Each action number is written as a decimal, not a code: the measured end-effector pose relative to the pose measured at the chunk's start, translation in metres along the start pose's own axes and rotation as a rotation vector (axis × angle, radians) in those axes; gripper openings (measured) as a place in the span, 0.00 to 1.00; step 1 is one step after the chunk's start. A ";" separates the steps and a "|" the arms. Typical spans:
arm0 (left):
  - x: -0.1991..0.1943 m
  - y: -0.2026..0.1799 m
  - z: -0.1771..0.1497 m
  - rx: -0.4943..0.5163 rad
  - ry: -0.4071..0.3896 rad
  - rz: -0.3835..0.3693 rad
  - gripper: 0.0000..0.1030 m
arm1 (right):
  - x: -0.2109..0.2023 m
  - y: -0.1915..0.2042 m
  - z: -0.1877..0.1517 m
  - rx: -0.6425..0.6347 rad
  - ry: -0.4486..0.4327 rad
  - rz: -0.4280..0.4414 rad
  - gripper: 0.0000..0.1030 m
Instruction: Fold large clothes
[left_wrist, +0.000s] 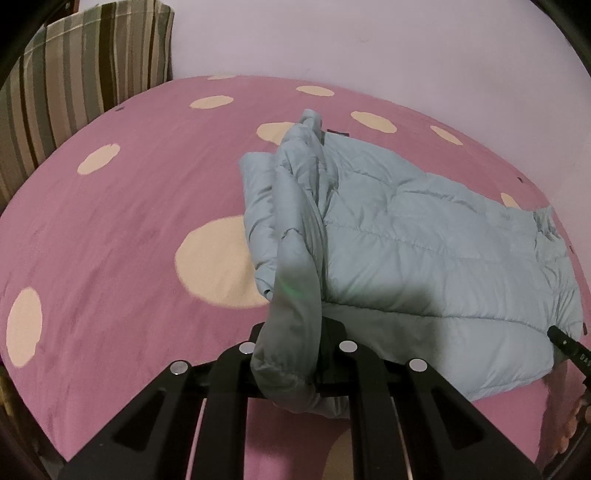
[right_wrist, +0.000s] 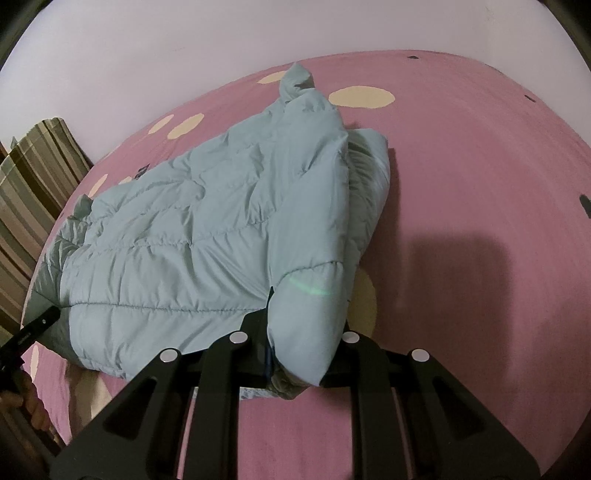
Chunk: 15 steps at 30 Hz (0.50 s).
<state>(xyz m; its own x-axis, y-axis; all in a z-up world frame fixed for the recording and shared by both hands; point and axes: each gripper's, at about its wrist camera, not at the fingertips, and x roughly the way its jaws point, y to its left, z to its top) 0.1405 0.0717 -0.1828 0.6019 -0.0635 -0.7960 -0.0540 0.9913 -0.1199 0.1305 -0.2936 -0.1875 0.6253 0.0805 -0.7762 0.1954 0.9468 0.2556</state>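
On the pink bedspread, which carries cream dots and serves as the reference surface, a pale blue quilted jacket lies spread flat, its hem nearest the cameras. Behind the bedspread stands a plain pale wall. At the bedspread's far left corner, a striped cushion leans upright.

Both lower corners of the jacket are raised off the bedspread. The left gripper is closed on one folded corner of the jacket, with the fabric pinched between its black fingers and bulging out below them. The right gripper is likewise clamped on the opposite corner, the padded edge filling the gap between its fingers.

In the right wrist view, the tip of the left gripper appears at the jacket's left edge, with part of a hand below it.
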 end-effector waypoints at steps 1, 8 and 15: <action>-0.002 0.001 -0.003 -0.001 0.000 0.000 0.11 | -0.001 0.000 -0.001 -0.001 0.001 0.001 0.15; -0.020 0.010 -0.022 -0.017 0.009 -0.012 0.11 | -0.013 0.000 -0.016 -0.003 0.012 0.013 0.15; -0.031 0.018 -0.040 -0.005 0.018 -0.007 0.11 | -0.020 0.002 -0.028 -0.010 0.022 0.019 0.15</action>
<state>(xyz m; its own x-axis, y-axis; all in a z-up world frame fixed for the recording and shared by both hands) 0.0891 0.0866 -0.1837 0.5881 -0.0730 -0.8055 -0.0533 0.9903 -0.1287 0.0973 -0.2850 -0.1879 0.6119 0.1056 -0.7839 0.1760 0.9480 0.2651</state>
